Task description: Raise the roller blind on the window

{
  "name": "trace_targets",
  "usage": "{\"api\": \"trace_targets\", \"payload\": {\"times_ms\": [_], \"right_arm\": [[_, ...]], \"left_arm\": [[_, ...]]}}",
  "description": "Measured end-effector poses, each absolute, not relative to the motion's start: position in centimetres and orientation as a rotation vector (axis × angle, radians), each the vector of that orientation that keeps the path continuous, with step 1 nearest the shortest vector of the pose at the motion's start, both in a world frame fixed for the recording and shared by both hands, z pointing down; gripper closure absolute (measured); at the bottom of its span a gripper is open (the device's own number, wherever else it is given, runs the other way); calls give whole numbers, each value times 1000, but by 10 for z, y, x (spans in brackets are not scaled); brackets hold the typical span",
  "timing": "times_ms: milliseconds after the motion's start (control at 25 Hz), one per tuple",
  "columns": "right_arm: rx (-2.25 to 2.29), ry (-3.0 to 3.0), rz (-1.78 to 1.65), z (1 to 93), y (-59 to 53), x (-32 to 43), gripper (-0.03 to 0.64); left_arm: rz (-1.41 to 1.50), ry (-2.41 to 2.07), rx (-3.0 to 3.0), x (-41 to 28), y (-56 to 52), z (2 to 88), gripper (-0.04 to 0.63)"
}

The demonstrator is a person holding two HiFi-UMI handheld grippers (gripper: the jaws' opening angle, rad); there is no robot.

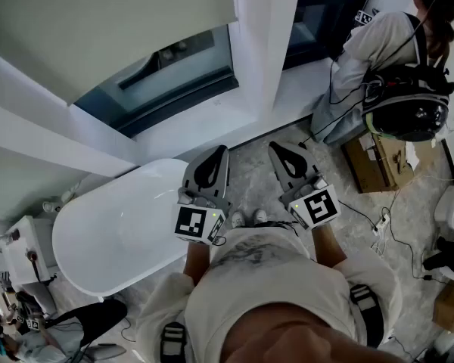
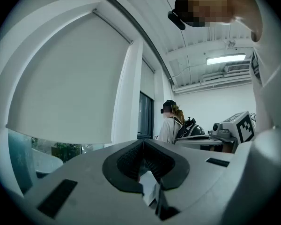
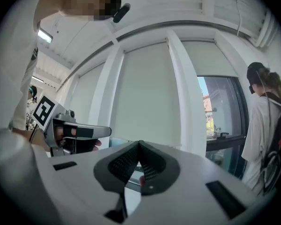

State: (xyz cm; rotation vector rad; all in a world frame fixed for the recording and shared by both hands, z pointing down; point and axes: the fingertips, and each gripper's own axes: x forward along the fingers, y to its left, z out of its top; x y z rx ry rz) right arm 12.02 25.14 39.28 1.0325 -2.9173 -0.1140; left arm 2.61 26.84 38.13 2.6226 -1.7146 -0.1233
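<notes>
Left gripper (image 1: 221, 151), right gripper (image 1: 277, 147), both closed

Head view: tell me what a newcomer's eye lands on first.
The left gripper and right gripper, both shut and empty, point side by side toward the window from the centre. A white bathtub fills the lower left, below the mostly lowered roller blind. A second person stands at the upper right.
</notes>
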Motion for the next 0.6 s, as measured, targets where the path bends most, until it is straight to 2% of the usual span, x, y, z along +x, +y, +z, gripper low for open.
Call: {"api": "trace_targets", "payload": {"times_ms": [600], "right_arm": [[1028, -2979, -79, 396, 249, 156, 555]], "left_arm": [[-94, -1788, 2564, 60, 273, 390, 588]]}}
